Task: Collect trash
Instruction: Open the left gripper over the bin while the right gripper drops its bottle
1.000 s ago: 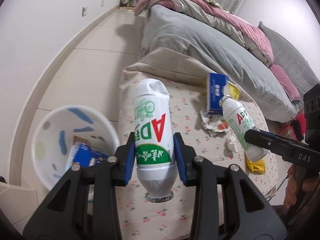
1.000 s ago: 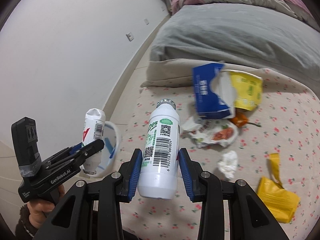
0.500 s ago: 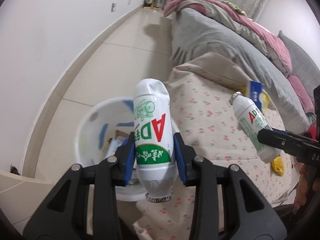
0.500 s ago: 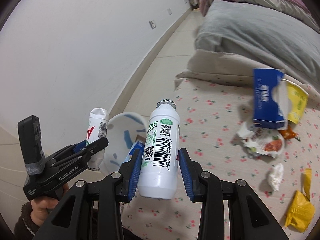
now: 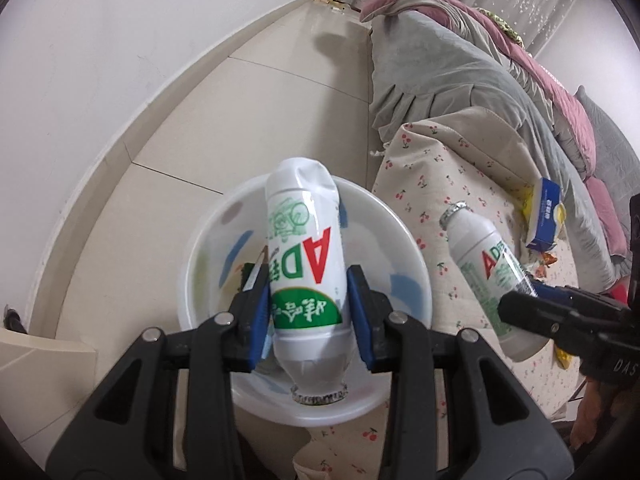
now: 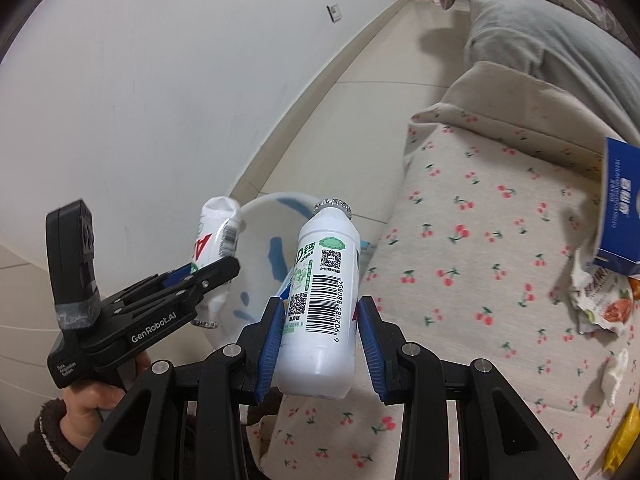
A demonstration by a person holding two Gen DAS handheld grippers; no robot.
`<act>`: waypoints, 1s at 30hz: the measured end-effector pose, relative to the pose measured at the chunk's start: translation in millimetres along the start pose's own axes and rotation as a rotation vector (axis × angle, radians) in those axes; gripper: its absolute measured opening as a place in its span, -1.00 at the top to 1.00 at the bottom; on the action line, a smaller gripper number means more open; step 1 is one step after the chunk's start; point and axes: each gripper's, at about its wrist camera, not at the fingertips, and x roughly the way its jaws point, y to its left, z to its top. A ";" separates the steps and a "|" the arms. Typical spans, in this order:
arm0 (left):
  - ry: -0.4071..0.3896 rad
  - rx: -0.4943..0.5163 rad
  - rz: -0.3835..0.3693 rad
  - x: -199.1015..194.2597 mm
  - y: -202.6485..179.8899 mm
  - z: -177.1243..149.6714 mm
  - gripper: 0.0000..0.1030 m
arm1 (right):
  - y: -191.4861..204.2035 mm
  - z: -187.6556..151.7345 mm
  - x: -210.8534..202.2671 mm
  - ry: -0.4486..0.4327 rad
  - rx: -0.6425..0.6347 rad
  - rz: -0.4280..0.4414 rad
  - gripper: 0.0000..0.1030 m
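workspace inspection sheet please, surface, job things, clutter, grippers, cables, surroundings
surface: cherry-print cloth over a low bench beside the bed.
job's things: white bin on the floor, some trash already inside; two white bottles, both held.
clutter: blue carton, snack wrapper, crumpled tissue, yellow packet left on the cloth.
grippers: left gripper shut on the crushed bottle, cap toward the camera, over the bin; right gripper shut on the upright bottle, near the bin's rim.
cables: nothing seen.
surroundings: white wall, tiled floor, bed with grey blanket.
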 end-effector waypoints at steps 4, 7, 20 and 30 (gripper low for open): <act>0.008 -0.015 0.013 0.3 3.6 2.4 0.06 | 5.6 4.4 13.9 0.016 -0.004 0.001 0.25; -0.007 -0.025 0.037 -5.8 7.2 2.4 -0.29 | 9.8 5.9 19.5 0.023 -0.006 0.006 0.25; 0.002 -0.035 0.222 -23.3 28.8 -2.2 -0.54 | 21.1 16.5 58.8 0.069 -0.026 0.005 0.25; -0.016 -0.024 0.257 -32.5 24.7 -2.7 -0.78 | 21.5 25.7 65.2 0.052 -0.017 0.016 -0.24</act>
